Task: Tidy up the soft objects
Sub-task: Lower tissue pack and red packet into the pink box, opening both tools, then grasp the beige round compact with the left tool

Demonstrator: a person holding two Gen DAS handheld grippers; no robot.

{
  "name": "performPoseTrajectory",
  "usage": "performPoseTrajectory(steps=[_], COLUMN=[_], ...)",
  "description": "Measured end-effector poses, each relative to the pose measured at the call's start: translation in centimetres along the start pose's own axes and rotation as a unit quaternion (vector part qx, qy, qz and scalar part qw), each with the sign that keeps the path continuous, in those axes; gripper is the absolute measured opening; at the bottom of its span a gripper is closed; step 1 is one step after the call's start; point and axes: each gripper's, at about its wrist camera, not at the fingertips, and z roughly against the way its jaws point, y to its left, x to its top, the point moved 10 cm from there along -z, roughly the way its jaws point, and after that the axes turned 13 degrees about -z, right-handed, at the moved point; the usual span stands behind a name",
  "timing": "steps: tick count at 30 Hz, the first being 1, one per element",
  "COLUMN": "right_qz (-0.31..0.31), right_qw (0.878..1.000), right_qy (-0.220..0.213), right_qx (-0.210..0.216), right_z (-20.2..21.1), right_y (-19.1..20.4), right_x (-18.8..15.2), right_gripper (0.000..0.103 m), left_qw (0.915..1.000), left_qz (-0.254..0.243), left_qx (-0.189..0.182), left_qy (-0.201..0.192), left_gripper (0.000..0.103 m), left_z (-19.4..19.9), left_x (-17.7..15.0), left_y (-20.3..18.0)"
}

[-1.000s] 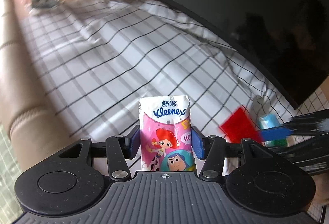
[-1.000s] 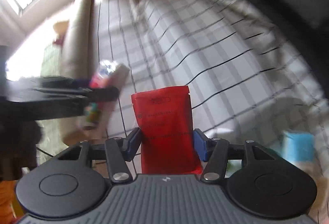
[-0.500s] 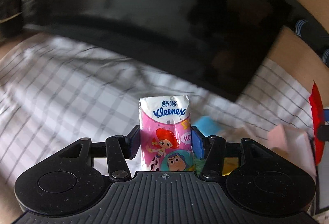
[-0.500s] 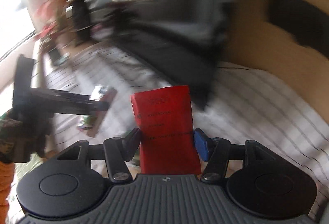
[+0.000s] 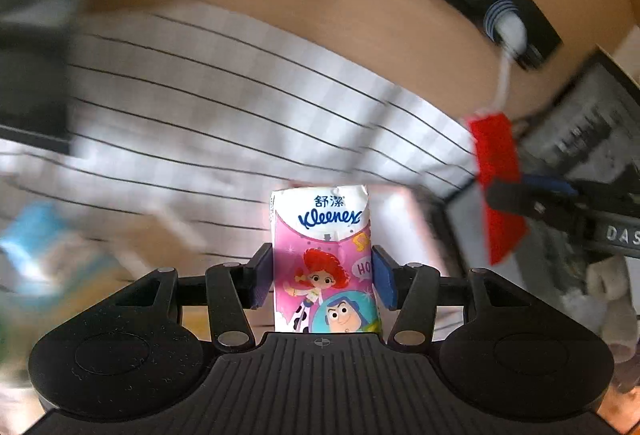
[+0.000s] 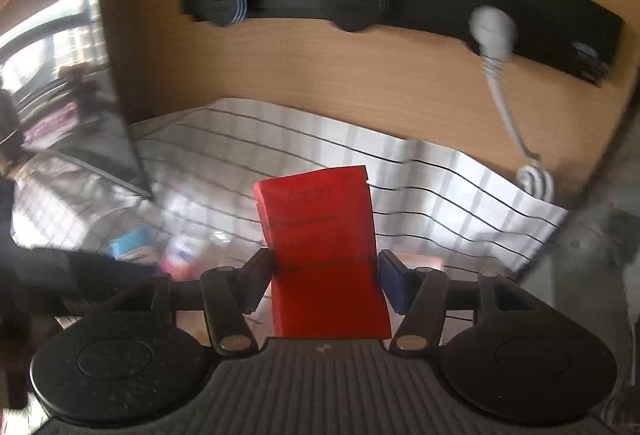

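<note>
My left gripper [image 5: 322, 277] is shut on a pink and white Kleenex tissue pack [image 5: 326, 255] with cartoon figures, held upright above the checked cloth [image 5: 224, 91]. My right gripper [image 6: 324, 279] is shut on a flat red packet [image 6: 320, 247], also upright. In the left wrist view the red packet [image 5: 498, 179] and the right gripper's fingers [image 5: 532, 191] show at the right. The left gripper arm [image 6: 72, 271] shows blurred at the left of the right wrist view.
A wooden wall [image 6: 320, 75] carries a black rail with round knobs [image 6: 360, 1] and a white plug with cable [image 6: 494, 35]. A dark screen [image 6: 60, 83] stands at left. Blue and pink packs [image 6: 136, 245] lie blurred on the cloth. A grey box [image 5: 580, 123] is at right.
Both grippers have swung right, away from the dark screen toward the wooden wall and the right end of the cloth. Each still holds its pack.
</note>
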Motion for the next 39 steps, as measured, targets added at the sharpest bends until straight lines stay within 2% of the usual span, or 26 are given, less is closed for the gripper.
performPoseTrajectory(steps=[2, 3, 4, 6, 8, 9, 13, 17, 19, 22, 27, 29, 31, 34, 36, 39], right_qz=[-0.025, -0.034, -0.043, -0.06, -0.065, -0.064, -0.059, -0.064, -0.061, -0.04, 0.019, 0.046, 0.074, 0.102, 0.117, 0.136], right_qw=[1.0, 0.999, 0.999, 0.998, 0.998, 0.998, 0.998, 0.998, 0.998, 0.999, 0.999, 0.997, 0.994, 0.99, 0.986, 0.98], right_qy=[-0.001, 0.001, 0.007, 0.01, 0.011, 0.008, -0.009, -0.004, 0.0, -0.007, -0.042, -0.048, -0.037, -0.007, 0.012, 0.036], right_qx=[-0.001, -0.001, -0.005, -0.014, -0.015, -0.013, -0.02, -0.009, -0.006, -0.003, 0.027, 0.042, 0.069, 0.101, 0.117, 0.139], right_z=[-0.9, -1.6, -2.3, -3.1, -3.2, -2.7, -2.1, -2.3, -2.8, -3.1, -2.3, -1.9, -1.6, -1.9, -2.3, -3.1], right_y=[-1.2, -1.5, -2.1, -3.4, -3.9, -4.3, -5.2, -5.6, -5.4, -4.1, 0.5, 2.8, 5.7, 9.6, 12.4, 16.5], right_x=[0.2, 0.3, 0.2, -0.2, -0.7, -1.0, -1.9, -3.6, -5.1, -7.3, -10.6, -11.8, -13.4, -15.4, -16.9, -18.8], right_gripper=[0.064, 0.068, 0.075, 0.075, 0.075, 0.075, 0.078, 0.079, 0.079, 0.079, 0.079, 0.079, 0.082, 0.083, 0.083, 0.083], left_qw=[0.9975, 0.996, 0.9964, 0.9993, 0.9989, 0.9984, 0.9984, 0.9938, 0.9903, 0.9817, 0.9596, 0.9522, 0.9501, 0.9526, 0.9534, 0.9528], left_qz=[0.021, 0.03, 0.03, -0.003, -0.045, -0.053, -0.03, -0.021, -0.02, 0.005, 0.085, 0.12, 0.153, 0.197, 0.221, 0.24], left_qx=[-0.061, -0.08, -0.078, -0.033, 0.012, 0.018, 0.015, 0.034, 0.062, 0.127, 0.213, 0.235, 0.232, 0.193, 0.165, 0.144], left_qy=[-0.028, -0.029, -0.017, 0.017, 0.008, -0.003, -0.045, -0.104, -0.123, -0.142, -0.163, -0.155, -0.142, -0.127, -0.124, -0.118], left_gripper=[0.059, 0.059, 0.059, 0.057, 0.056, 0.056, 0.056, 0.056, 0.056, 0.056, 0.056, 0.056, 0.056, 0.056, 0.056, 0.056], left_z=[-3.4, -5.3, -7.2, -10.5, -11.8, -11.7, -8.2, -1.3, 2.7, 8.2, 16.0, 17.2, 17.6, 16.5, 15.8, 15.3], left_x=[-0.1, -0.6, -1.5, -3.0, -3.4, -3.3, -2.3, -2.1, -3.0, -5.1, -10.1, -12.5, -15.0, -17.8, -18.9, -20.3], left_y=[-2.6, -3.7, -4.5, -5.4, -5.7, -5.7, -4.2, -2.7, -1.2, 3.0, 11.3, 14.2, 16.3, 17.9, 18.6, 19.6])
